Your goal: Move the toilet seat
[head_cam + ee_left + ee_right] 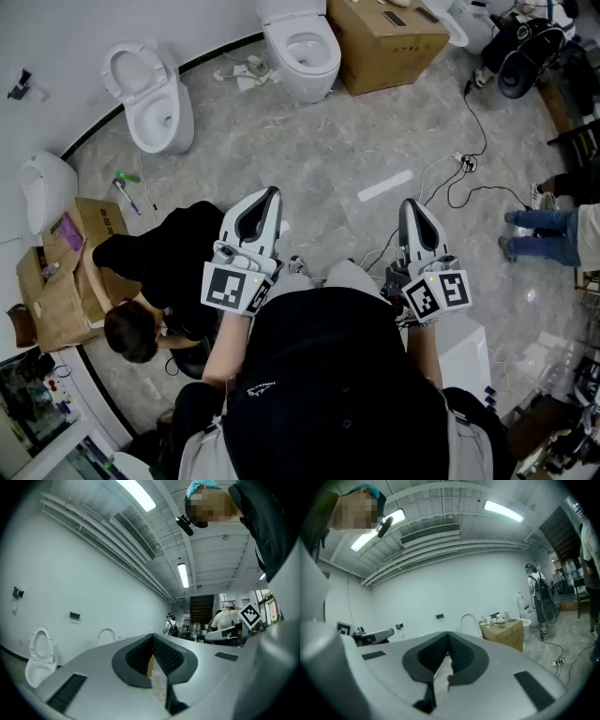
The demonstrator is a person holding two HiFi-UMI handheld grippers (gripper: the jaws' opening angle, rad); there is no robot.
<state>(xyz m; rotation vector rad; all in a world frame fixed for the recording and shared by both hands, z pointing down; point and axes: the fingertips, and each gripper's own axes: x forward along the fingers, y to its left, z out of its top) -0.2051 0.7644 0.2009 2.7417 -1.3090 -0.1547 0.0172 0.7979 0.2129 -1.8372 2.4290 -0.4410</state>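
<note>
- Toilet seat (125, 67) stands raised on a white toilet (161, 112) against the curved wall, well apart from both grippers. A second toilet (302, 52) sits open further along, so which seat is meant cannot be told for certain.
- The left gripper (272, 193) and the right gripper (410, 204) are held roughly level over the grey floor (309, 159). Both are clenched, with nothing between the jaws.
- The step in hand looks like the approach, with no contact made yet. Done well, it likely means closing in on the toilet squarely and parting the jaws before they reach the rim. The free front edge of the seat is probably the place to take hold, not the hinge. The seat should then swing slowly so that it does not drop.
- The way across calls for care: a crouching person (155, 272) works at the left, and cables (473, 164) trail over the floor at the right.
- Counted in the head view:
  - two grippers
  - two open toilets
  - two further white fixtures at the frame's edges, too cropped to name
  - two cardboard boxes (386, 42)
  - one crouching person
  - one pair of standing legs (542, 231)
</note>
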